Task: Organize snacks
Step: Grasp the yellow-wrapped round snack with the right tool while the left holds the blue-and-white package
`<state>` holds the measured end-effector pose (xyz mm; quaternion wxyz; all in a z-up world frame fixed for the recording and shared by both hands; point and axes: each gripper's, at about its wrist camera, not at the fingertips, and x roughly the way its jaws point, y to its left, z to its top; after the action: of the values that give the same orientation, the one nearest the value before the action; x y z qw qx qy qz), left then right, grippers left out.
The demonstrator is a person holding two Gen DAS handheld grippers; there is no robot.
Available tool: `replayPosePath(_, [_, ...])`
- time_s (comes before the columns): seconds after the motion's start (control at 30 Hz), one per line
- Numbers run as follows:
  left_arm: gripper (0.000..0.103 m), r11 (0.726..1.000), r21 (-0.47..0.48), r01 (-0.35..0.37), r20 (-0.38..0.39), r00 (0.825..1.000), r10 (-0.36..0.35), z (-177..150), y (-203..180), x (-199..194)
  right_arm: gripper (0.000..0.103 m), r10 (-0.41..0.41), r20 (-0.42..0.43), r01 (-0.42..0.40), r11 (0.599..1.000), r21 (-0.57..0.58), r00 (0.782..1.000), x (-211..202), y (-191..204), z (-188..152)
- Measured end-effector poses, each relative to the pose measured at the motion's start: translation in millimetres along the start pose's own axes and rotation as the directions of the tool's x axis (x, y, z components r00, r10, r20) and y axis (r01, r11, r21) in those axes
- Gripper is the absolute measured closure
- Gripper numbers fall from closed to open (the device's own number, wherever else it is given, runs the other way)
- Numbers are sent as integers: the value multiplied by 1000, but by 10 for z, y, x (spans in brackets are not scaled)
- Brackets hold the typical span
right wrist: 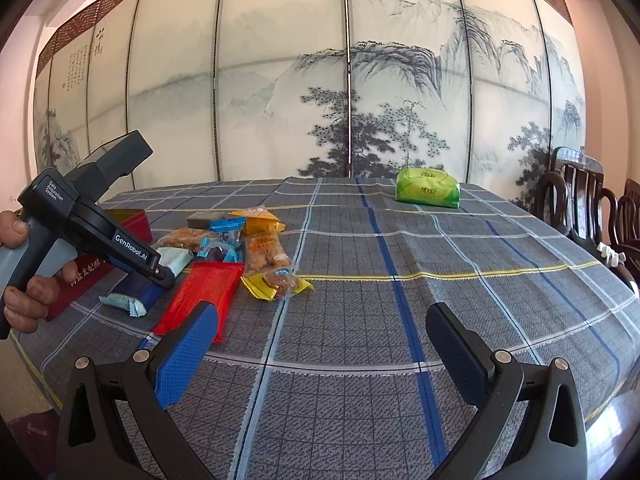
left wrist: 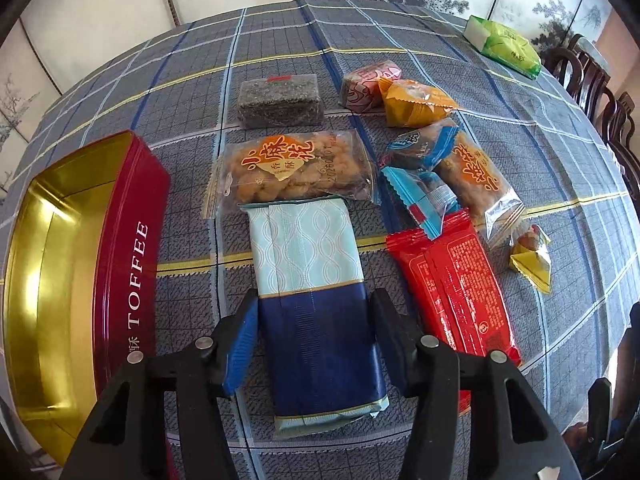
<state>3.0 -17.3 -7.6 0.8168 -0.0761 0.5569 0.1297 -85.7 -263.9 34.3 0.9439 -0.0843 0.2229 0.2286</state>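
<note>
The left tongs point(left wrist: 314, 324) point steeply down over the blue and pale-teal packet point(left wrist: 316, 312), one pad on each long side of its dark blue half. The pads look to be touching or just shy of the wrapper; I cannot tell whether they press yet, and the packet lies flat on the worktop point(left wrist: 520, 120). The right tongs point(right wrist: 320, 344) hang fully spread over bare checked cloth, holding nothing.

The risk, as I judge it, is a weak pinch: the glossy wrapper is slick and soft, so the packet could slide out or sag at its free pale end on the lift. The red packet point(left wrist: 456, 280) lies just beside the right-hand pad and could be nudged or caught.

The red toffee tin point(left wrist: 132, 248) stands open just left of the packet; what shows of its gold interior holds nothing. A swing toward it could clip the near wall.

Farther off lie the clear bag of fried twists point(left wrist: 296, 168), blue-wrapped sweets point(left wrist: 420, 184), a dark sesame block point(left wrist: 280, 100) and, well apart, a green pack point(left wrist: 504, 46).
</note>
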Motion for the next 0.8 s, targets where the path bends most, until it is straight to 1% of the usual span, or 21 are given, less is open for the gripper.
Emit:
replayPosePath(0.03, [49,1000,-8,11,6,1000,-11,14,-13,8,0,0,0,0,1000,0,1000,1,-3,-2])
replayPosePath(0.07, [51,1000,-8,9,12,1000,-9,11,13,-7,0,1,-1,-1,1000,2,1000,7,-8,4])
replayPosePath(0.1, [56,1000,-10,15,26,1000,-14,-4,34,-27,0,2,-2,-2,1000,3,1000,8,-15,0])
replayPosePath(0.17, [56,999,-23,34,43,999,-33,-44,82,-58,0,4,-7,-4,1000,9,1000,24,-24,-1])
replayPosePath(0.23, [57,999,-26,25,50,998,-24,-130,94,-106,0,9,-12,-9,1000,17,1000,34,-45,-5])
replayPosePath(0.3, [57,999,-20,34,60,998,-33,-239,97,-189,0,15,-15,-14,1000,27,1000,37,-60,6])
replayPosePath(0.37, [57,997,-13,81,67,995,-80,-317,113,-291,0,52,-24,-51,998,31,998,35,-69,29])
replayPosePath(0.43, [57,992,-15,122,79,990,-120,-392,139,-409,2,103,-50,-103,995,2,993,56,-39,85])
replayPosePath(0.5, [57,989,-9,150,101,984,-148,-455,154,-533,10,137,-92,-140,990,-28,986,135,-7,188])
replayPosePath(0.53, [57,987,-5,158,110,982,-156,-469,163,-591,15,153,-119,-158,987,-29,981,202,-22,243])
replayPosePath(0.6, [57,984,3,176,126,977,-175,-504,179,-703,29,205,-192,-212,977,-17,960,398,-60,341])
replayPosePath(0.63, [57,984,6,178,138,974,-177,-533,175,-761,40,216,-224,-225,974,-15,950,497,-71,376])
replayPosePath(0.7, [57,982,8,189,149,971,-188,-561,179,-868,42,248,-298,-266,964,-22,922,706,-70,417])
replayPosePath(0.77, [57,981,9,196,157,968,-194,-606,174,-959,42,252,-314,-280,959,-46,915,824,-54,446])
replayPosePath(0.8, [57,981,9,193,165,967,-192,-626,179,-1009,42,264,-331,-296,954,-49,906,891,-52,462])
